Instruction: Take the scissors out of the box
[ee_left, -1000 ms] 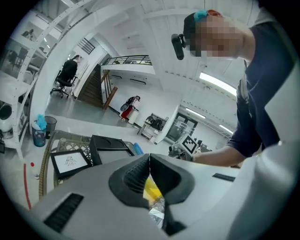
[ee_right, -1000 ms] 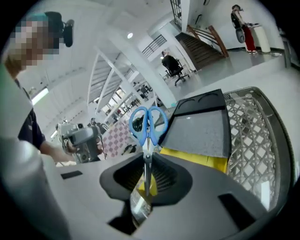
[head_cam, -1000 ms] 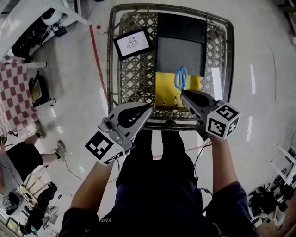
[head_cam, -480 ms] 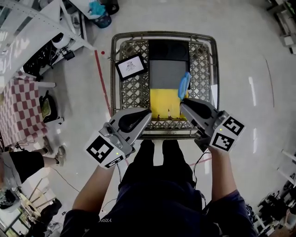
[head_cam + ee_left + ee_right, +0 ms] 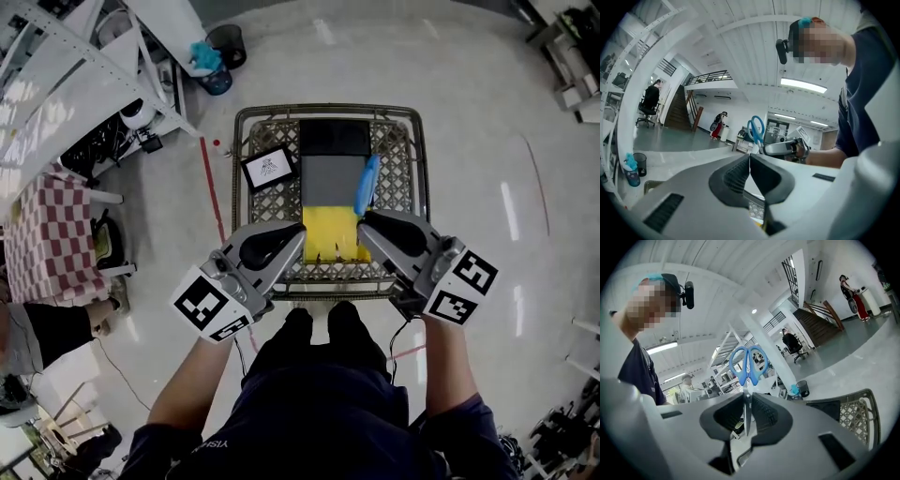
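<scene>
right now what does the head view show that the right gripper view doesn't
Only the head view: the framed picture in the cart and the left tongs. Only the right gripper view: the blades pinched in the right tongs, and the stairs. Both: the scissors with blue handles, and the cart.

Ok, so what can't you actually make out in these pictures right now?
- Blades of the blue-handled scissors: right gripper view, mostly buried between the jaws of the right gripper.
- Drawing on the black-framed white card: head view, too small.
- Contents of the black, grey and yellow box in the wire cart: head view, too small, its near end behind the left gripper and right gripper.
</scene>
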Motion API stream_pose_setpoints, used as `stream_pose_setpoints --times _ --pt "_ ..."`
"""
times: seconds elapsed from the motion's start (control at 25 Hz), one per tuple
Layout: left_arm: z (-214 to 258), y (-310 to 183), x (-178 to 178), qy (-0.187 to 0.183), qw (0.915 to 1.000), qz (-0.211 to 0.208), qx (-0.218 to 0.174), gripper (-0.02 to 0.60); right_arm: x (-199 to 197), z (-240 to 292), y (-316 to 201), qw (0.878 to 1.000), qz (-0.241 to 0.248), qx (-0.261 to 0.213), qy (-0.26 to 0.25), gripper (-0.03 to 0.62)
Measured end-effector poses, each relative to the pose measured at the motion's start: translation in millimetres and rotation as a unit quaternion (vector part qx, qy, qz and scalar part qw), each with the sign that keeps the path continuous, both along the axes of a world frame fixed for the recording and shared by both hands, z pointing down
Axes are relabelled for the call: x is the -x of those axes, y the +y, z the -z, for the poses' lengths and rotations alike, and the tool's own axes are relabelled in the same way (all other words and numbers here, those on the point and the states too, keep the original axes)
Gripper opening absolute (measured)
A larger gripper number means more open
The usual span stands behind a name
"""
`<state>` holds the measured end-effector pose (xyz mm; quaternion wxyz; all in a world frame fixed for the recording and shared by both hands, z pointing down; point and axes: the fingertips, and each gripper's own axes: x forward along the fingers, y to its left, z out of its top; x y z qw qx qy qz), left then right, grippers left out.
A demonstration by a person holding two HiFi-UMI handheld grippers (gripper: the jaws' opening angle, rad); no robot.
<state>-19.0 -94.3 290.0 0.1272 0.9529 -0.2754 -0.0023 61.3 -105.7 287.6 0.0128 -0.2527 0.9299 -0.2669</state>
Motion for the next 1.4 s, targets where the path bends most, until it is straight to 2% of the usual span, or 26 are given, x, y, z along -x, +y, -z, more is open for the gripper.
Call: stream_pose_setpoints --times 0.4,0.72,1.4 --pt "49.3 3.2 -10.2 0.015 0.9990 -0.005 -0.042 0.025 -4.4 62.3 13.7 0.999 -0.003 -0.053 -0.008 0.072" --pt "77.0 7.0 -24.7 0.025 0.9972 -0.014 -0.068 0.025 -17.5 92.2 20.3 0.997 -0.017 -0.080 -0.003 0.072" --pt "76.8 0.2 -34.3 0.030 0.9971 -0.010 -0.070 0.025 -22.3 86.3 16.6 0.997 -0.011 -0.076 0.024 0.073"
